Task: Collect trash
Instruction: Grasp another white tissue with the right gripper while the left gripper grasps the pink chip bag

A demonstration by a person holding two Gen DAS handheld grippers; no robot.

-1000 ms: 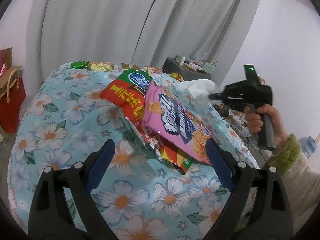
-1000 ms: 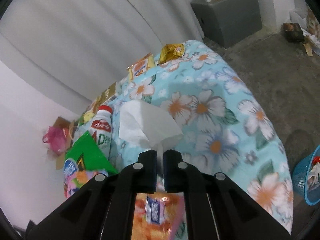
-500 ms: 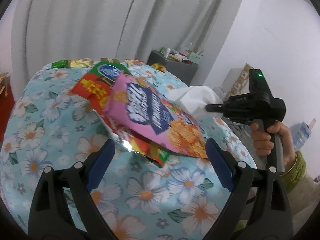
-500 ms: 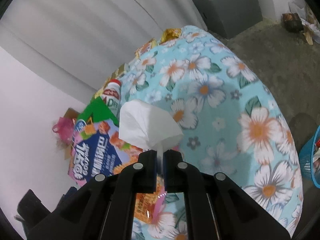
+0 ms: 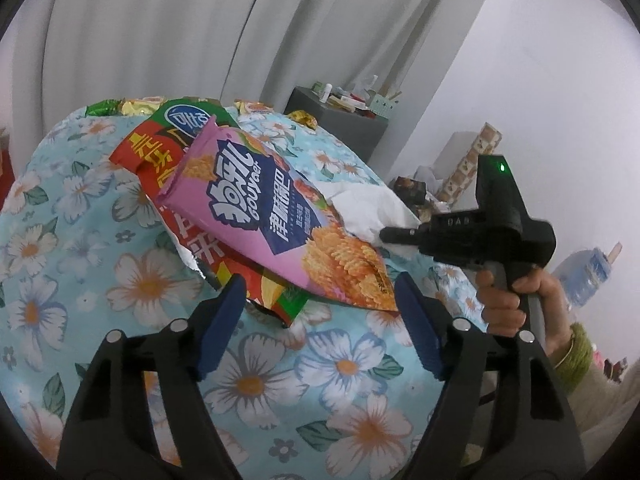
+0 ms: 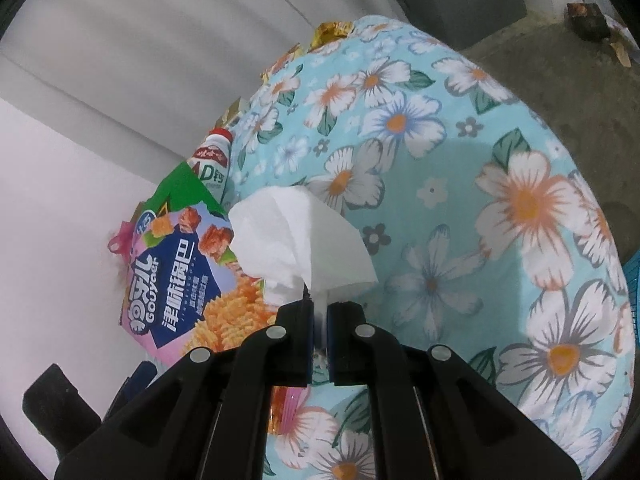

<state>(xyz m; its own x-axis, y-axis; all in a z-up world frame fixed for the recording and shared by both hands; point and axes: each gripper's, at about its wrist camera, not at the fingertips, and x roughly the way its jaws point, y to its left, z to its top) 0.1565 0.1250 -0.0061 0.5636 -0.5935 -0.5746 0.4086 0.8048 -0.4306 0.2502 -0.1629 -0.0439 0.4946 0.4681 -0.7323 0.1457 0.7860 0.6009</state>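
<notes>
Covering table, floral cloth [image 6: 500, 200] — perhaps concrete floor [image 6: 560, 64]

The pink snack bag [image 5: 280, 216] hides most of the red bag [image 5: 160, 164].

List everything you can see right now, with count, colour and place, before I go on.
pink snack bag: 1, pink and navy, on top of the red bag, on the table
red snack bag: 1, red and green, under the pink one
tissue: 1, white, pinched in the right hand-held gripper
drink bottle: 1, white with red cap, behind the bags
small wrappers: several, gold and green, along the table's far edge
tablecloth: 1, light blue with flowers
cabinet: 1, grey, cluttered top, by the curtain
basket: 1, blue, on the floor, mostly cut off
left hand-held gripper: jaws closing around the bags' near end, not yet pressing
right hand-held gripper: shut
hand: 1, green cuff
</notes>
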